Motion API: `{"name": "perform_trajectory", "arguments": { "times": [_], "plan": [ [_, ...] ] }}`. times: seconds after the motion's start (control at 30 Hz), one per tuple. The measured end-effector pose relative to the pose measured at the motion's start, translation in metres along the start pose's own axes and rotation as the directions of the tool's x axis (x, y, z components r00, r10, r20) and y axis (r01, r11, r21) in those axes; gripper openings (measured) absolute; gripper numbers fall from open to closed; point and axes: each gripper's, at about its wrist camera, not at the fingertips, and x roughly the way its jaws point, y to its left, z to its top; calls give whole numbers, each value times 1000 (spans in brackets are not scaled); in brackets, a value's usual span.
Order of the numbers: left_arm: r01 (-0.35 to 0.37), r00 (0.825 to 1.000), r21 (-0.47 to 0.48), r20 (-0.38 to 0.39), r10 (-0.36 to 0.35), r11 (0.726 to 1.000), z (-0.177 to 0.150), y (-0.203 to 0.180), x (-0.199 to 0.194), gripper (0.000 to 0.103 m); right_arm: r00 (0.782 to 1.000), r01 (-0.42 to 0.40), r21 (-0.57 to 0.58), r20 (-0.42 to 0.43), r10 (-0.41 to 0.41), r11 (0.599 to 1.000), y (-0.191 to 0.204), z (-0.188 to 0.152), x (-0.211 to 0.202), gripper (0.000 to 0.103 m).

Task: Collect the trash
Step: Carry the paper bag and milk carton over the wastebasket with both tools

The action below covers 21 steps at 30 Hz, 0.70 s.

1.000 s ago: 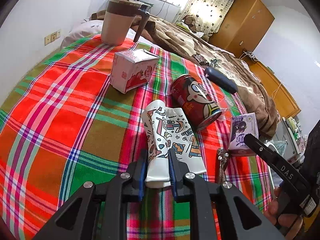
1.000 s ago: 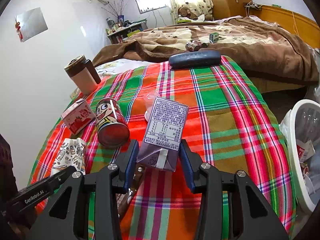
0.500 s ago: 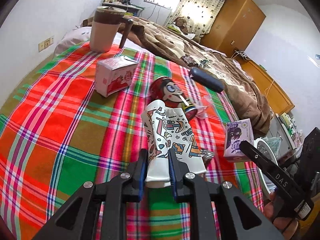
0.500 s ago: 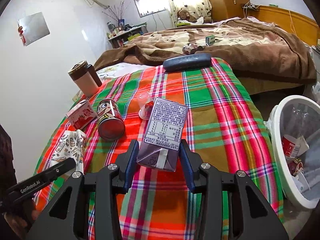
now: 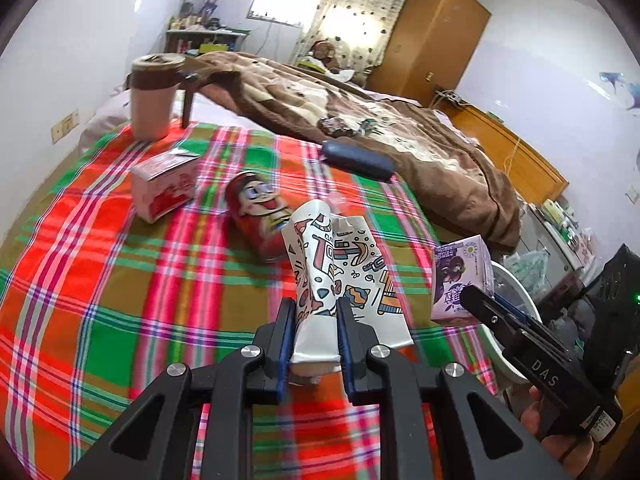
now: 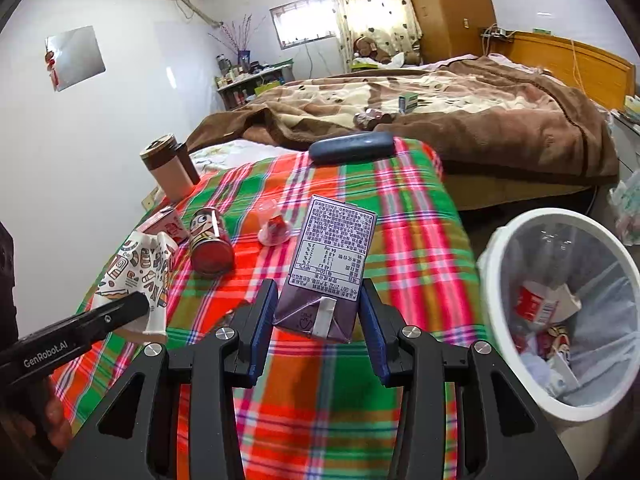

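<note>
Clamping a crumpled patterned paper cup [image 5: 336,276], the left gripper [image 5: 313,344] hovers; the right gripper [image 6: 320,328], beside a white bin [image 6: 496,264], pinches a purple carton [image 6: 330,268].

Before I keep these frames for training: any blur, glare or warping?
Left wrist view: plaid blanket is motion-smeared, crushed cup sharp, window blown out. Right wrist view: sharper, carton label readable, bin rim bent by fisheye, corners dark.

Woven plaid cloth [image 5: 120,280], glossy printed paper cup [image 5: 340,276], shiny metal can [image 5: 260,216], fuzzy brown blanket [image 6: 460,120], smooth white plastic bin [image 6: 496,320].
</note>
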Motion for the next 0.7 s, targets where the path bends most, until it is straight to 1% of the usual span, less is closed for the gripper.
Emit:
{"name": "perform_trajectory", "arguments": {
  "times": [0.33, 0.47, 0.7],
  "plan": [
    [50, 999, 94, -10, -50, 994, -2, -61, 3, 20, 999, 41, 46, 31, -42, 998, -36, -1, -23, 42],
    [77, 997, 128, -23, -74, 989, -3, -85, 8, 20, 997, 61, 60, 42, -64, 996, -53, 0, -32, 42],
    [135, 990, 183, -50, -128, 974, -5, -131, 23, 20, 991, 113, 95, 59, -119, 989, -93, -1, -53, 42]
  ]
}}
